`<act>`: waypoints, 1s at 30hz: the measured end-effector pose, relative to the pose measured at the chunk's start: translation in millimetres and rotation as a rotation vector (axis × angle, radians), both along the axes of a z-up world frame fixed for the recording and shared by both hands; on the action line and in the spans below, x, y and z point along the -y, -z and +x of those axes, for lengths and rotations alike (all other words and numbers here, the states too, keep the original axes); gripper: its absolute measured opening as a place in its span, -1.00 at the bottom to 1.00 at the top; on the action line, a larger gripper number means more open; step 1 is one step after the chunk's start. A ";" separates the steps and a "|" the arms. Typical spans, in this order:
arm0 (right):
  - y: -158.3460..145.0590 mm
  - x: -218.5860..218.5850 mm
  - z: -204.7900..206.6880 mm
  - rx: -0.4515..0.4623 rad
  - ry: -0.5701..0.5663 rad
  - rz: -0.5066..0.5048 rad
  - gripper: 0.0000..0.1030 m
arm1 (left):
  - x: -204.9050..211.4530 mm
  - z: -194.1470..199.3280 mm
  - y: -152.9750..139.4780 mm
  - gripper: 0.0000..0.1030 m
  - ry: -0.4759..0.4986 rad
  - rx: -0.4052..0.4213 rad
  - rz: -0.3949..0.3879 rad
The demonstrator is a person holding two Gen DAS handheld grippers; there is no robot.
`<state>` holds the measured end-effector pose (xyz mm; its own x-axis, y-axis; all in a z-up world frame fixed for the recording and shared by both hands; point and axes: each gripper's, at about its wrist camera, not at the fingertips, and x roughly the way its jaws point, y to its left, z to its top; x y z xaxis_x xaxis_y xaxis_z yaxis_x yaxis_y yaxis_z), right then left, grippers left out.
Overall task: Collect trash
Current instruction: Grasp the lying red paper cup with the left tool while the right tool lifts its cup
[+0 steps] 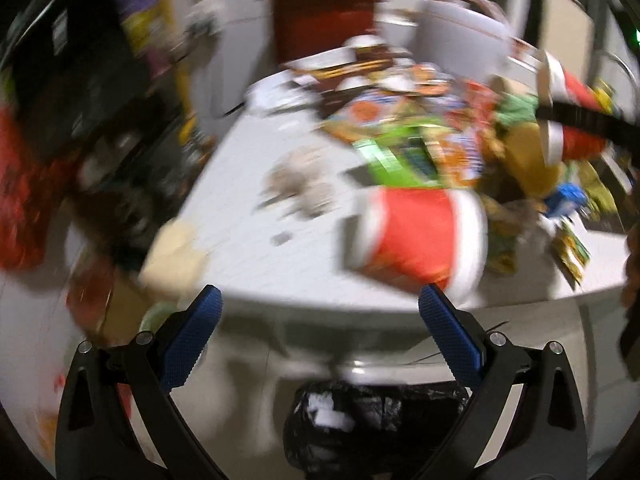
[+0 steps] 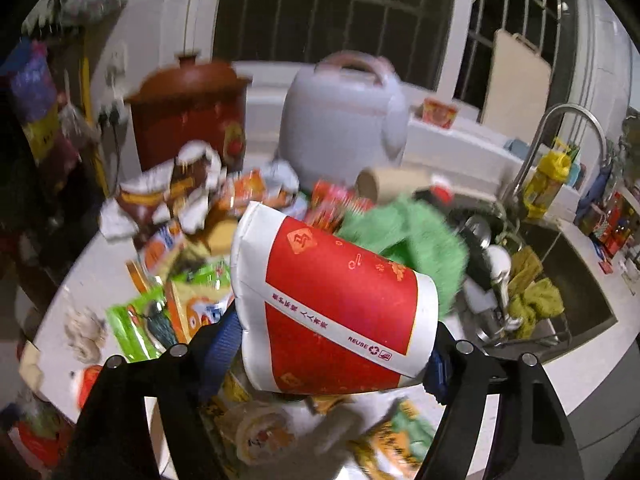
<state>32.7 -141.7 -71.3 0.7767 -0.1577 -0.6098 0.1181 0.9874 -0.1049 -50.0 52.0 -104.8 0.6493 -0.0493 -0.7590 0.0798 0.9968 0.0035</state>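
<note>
Two red-and-white paper cups show in these views. One paper cup (image 2: 332,308) lies on its side between the blue pads of the right hand-held gripper (image 2: 336,344), its squashed white rim to the left and its base to the right; the pads press on both flanks, so the cup is clamped and lifted above the litter. The left wrist view catches that same cup (image 1: 576,120) at the far right, crossed by a black finger. A second paper cup (image 1: 416,236) lies on its side on the white worktop (image 1: 256,256), near the front edge, blurred.

The left hand-held gripper (image 1: 320,300) stands wide with nothing between its blue pads (image 1: 192,340); it hangs in front of the worktop edge, and a black bin bag (image 1: 376,420) sits low between its fingers.

Snack wrappers (image 2: 140,320) in green, orange and yellow are heaped across the worktop, with a crumpled tissue (image 2: 84,332) at the left side and a green cloth (image 2: 404,232) just behind the held cup. A cardboard tube (image 2: 388,184) lies beyond the cloth. At the back stand a brown lidded pot (image 2: 188,120) and a white rice cooker (image 2: 344,120). To the right is a sink (image 2: 576,292) with a curved tap (image 2: 560,136) and dishes piled beside it.
</note>
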 end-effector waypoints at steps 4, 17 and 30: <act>-16.8 18.2 -15.5 0.005 0.004 0.046 0.46 | 34.9 13.2 -0.8 0.87 0.129 0.046 0.023; -8.6 38.4 -39.4 -0.053 -0.014 0.143 0.46 | 33.1 53.8 26.0 0.58 0.137 -0.041 -0.036; -8.1 44.4 -134.1 -0.194 -0.345 0.196 0.46 | -5.4 -43.7 -16.5 0.57 0.235 -0.031 -0.130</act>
